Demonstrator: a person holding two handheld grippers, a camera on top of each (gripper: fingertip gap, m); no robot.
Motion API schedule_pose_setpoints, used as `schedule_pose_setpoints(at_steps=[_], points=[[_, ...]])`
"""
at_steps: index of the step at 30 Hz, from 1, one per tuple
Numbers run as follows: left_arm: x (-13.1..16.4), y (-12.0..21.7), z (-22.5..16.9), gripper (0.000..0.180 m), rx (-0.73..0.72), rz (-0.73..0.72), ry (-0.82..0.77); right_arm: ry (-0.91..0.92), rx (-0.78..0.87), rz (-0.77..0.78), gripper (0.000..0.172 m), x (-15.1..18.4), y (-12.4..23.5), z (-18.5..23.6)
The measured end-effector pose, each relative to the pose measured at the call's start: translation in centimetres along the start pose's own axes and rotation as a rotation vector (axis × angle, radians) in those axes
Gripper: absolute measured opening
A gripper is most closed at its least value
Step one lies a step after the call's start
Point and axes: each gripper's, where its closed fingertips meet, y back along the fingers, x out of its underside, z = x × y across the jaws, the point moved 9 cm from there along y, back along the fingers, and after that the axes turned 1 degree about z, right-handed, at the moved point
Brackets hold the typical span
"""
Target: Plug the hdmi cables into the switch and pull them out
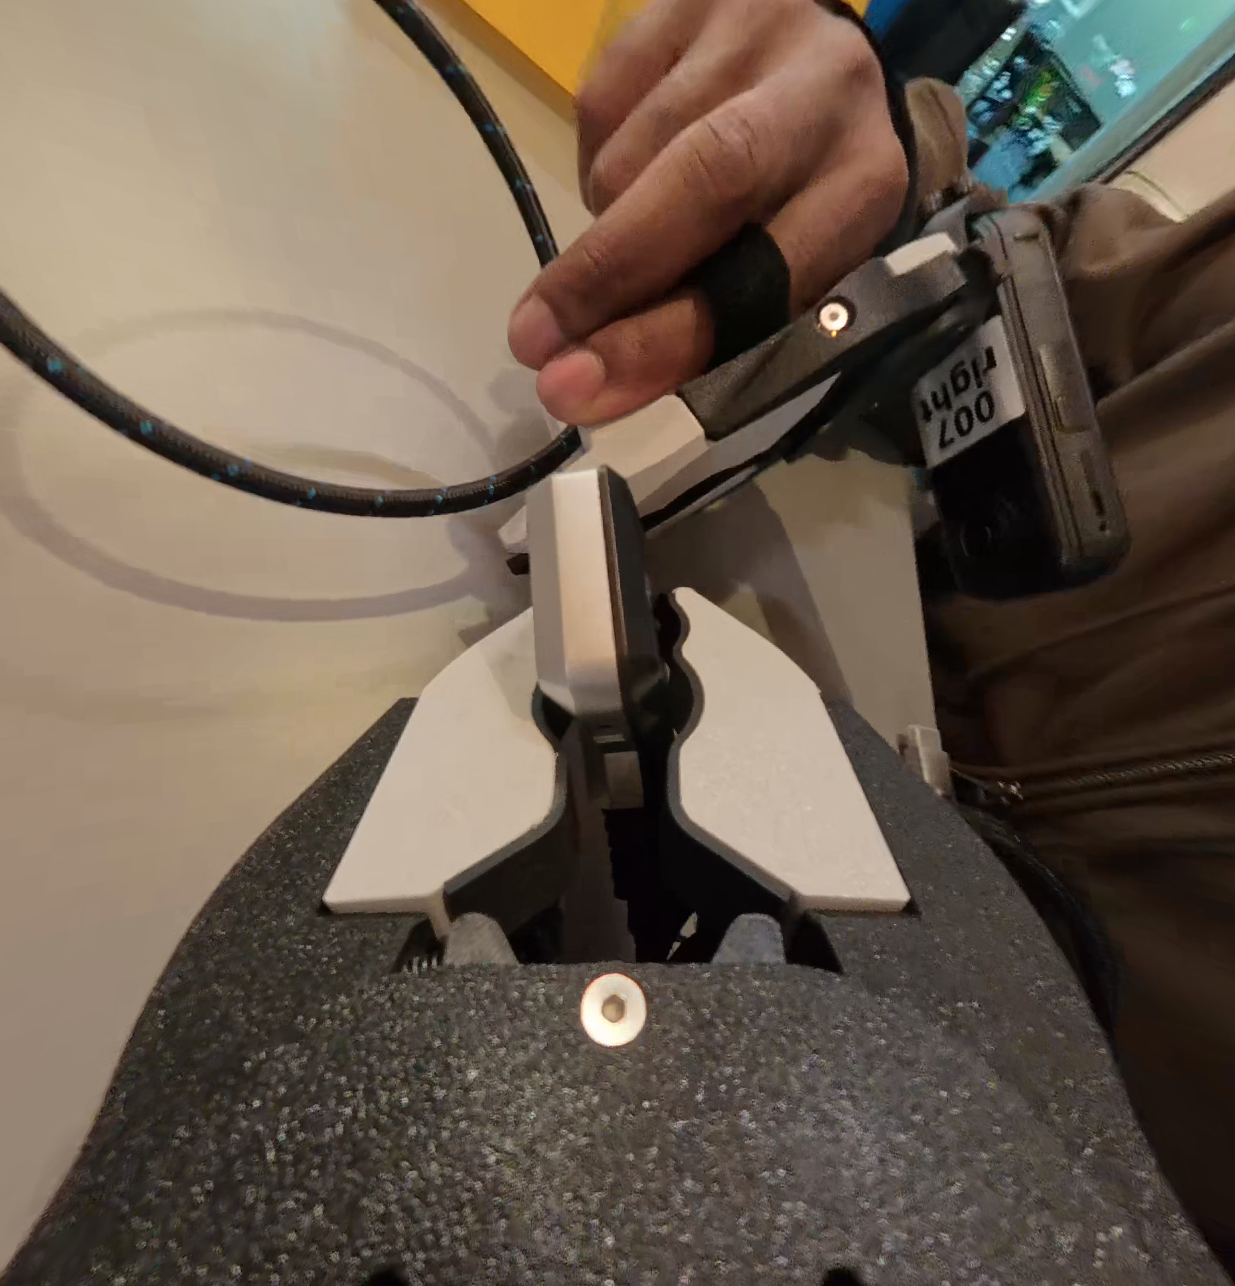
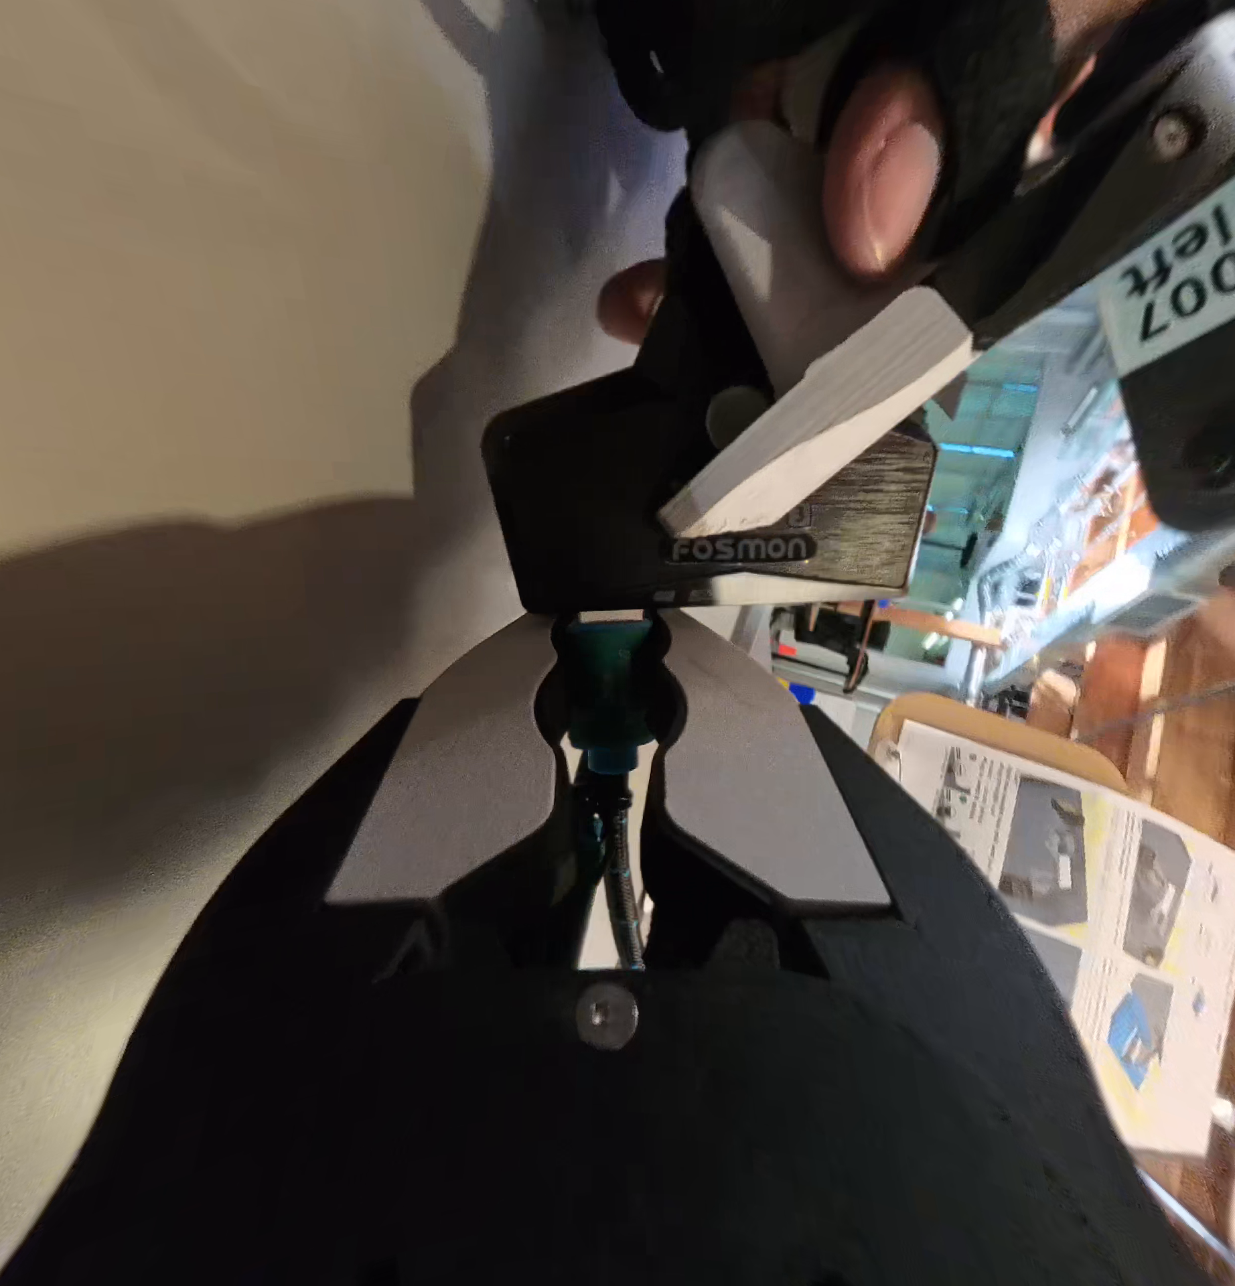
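Note:
My left gripper (image 1: 611, 626) is shut on a slim box (image 1: 580, 577) with a white body and a black brushed face, held upright on edge. My right gripper (image 2: 608, 647) is shut on a teal cable plug (image 2: 604, 682). The plug's metal tip meets the box's (image 2: 587, 501) lower edge; how deep it sits is hidden. A black braided cable (image 1: 253, 473) with blue flecks loops left over the table from the right gripper (image 1: 670, 445). In the right wrist view the left gripper's white fingers (image 2: 809, 431) clamp the box from the upper right.
A beige tabletop (image 1: 183, 209) lies below. A hand (image 1: 705, 209) holds the right gripper, with a brown jacket (image 1: 1123, 696) close on the right. Printed sheets (image 2: 1088, 870) on a cardboard box lie to the right, with cluttered shelves behind. My two grippers' fingertips are within a few centimetres of each other.

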Motion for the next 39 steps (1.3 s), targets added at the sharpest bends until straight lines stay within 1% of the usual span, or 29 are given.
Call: schedule_pose_setpoints(at_steps=[2, 4, 6, 9, 10, 11, 12, 14, 16, 19, 20, 22, 24, 25, 27, 29, 30, 31, 33, 34, 35, 37, 38, 39], points=[[0.3, -0.4, 0.0, 0.025, 0.038, 0.042, 0.001, 0.037, -0.021, -0.010, 0.017, -0.2, 0.3, 0.3], [0.4, -0.3, -0.2, 0.025, 0.049, 0.058, -0.011, 0.036, -0.026, -0.012, 0.017, -0.4, 0.4, 0.3], [0.1, -0.1, -0.2, 0.025, 0.010, 0.040, -0.032, -0.019, -0.004, 0.021, 0.018, -0.2, 0.2, -0.1], [-0.5, 0.4, -0.4, 0.026, -0.113, 0.032, -0.112, -0.158, 0.010, 0.114, 0.020, 0.1, -0.5, -0.7], [-0.5, 0.6, -0.5, 0.026, -0.133, 0.040, -0.131, -0.171, 0.013, 0.121, 0.020, 0.0, -0.6, -0.7], [-0.5, 0.6, -0.6, 0.026, -0.124, 0.041, -0.137, -0.163, 0.008, 0.098, 0.019, -0.2, -0.5, -0.7], [-0.4, 0.6, -0.6, 0.027, -0.092, 0.037, -0.126, -0.151, -0.009, 0.056, 0.018, -0.2, -0.3, -0.5], [-0.5, 0.5, 0.0, 0.029, -0.083, -0.023, -0.076, -0.207, -0.037, 0.068, 0.019, 0.2, -0.3, -0.6], [-0.7, 1.1, 0.7, 0.030, -0.107, -0.076, -0.034, -0.238, -0.047, 0.103, 0.018, 0.6, -0.6, -0.4], [-1.4, 4.6, 2.0, 0.044, -0.235, -0.223, 0.011, -0.323, -0.044, 0.155, 0.017, 1.9, -1.1, -0.4], [-1.9, 6.3, 2.1, 0.047, -0.278, -0.296, 0.021, -0.355, -0.036, 0.181, 0.017, 2.3, -1.3, -0.5], [-2.7, 10.0, 1.8, 0.049, -0.357, -0.459, 0.026, -0.421, -0.013, 0.227, 0.017, 3.1, -1.5, -0.7], [-3.5, 13.2, 0.3, 0.048, -0.413, -0.598, -0.009, -0.489, 0.008, 0.265, 0.017, 3.8, -1.8, -0.9], [-3.9, 14.4, -0.8, 0.046, -0.428, -0.642, -0.041, -0.521, 0.018, 0.278, 0.017, 4.1, -1.8, -1.0], [-4.5, 15.4, -3.5, 0.039, -0.414, -0.689, -0.129, -0.591, 0.037, 0.305, 0.017, 4.7, -2.0, -1.3], [-5.2, 14.5, -5.9, 0.033, -0.345, -0.683, -0.185, -0.672, 0.055, 0.338, 0.017, 5.3, -2.1, -1.5], [-5.5, 13.2, -7.0, 0.033, -0.268, -0.649, -0.199, -0.716, 0.062, 0.350, 0.017, 5.6, -2.2, -1.7], [-5.8, 11.5, -7.8, 0.034, -0.170, -0.582, -0.190, -0.761, 0.069, 0.358, 0.017, 5.9, -2.2, -1.8], [-5.9, 7.4, -8.8, 0.038, 0.034, -0.381, -0.146, -0.845, 0.075, 0.363, 0.017, 6.5, -2.1, -1.9], [-5.8, 5.5, -8.9, 0.040, 0.070, -0.316, -0.130, -0.878, 0.078, 0.354, 0.017, 6.8, -2.0, -1.9], [-5.7, 3.8, -8.4, 0.040, 0.041, -0.275, -0.109, -0.911, 0.081, 0.337, 0.017, 7.2, -1.8, -1.9], [-5.3, 1.4, -6.2, 0.040, -0.124, -0.213, -0.038, -0.988, 0.089, 0.300, 0.017, 7.7, -1.5, -2.0], [-5.0, 0.7, -5.1, 0.040, -0.195, -0.211, -0.006, -1.026, 0.091, 0.280, 0.017, 7.9, -1.3, -2.0], [-4.7, 0.2, -4.0, 0.041, -0.237, -0.227, 0.035, -1.058, 0.092, 0.262, 0.017, 8.0, -1.2, -2.0]])
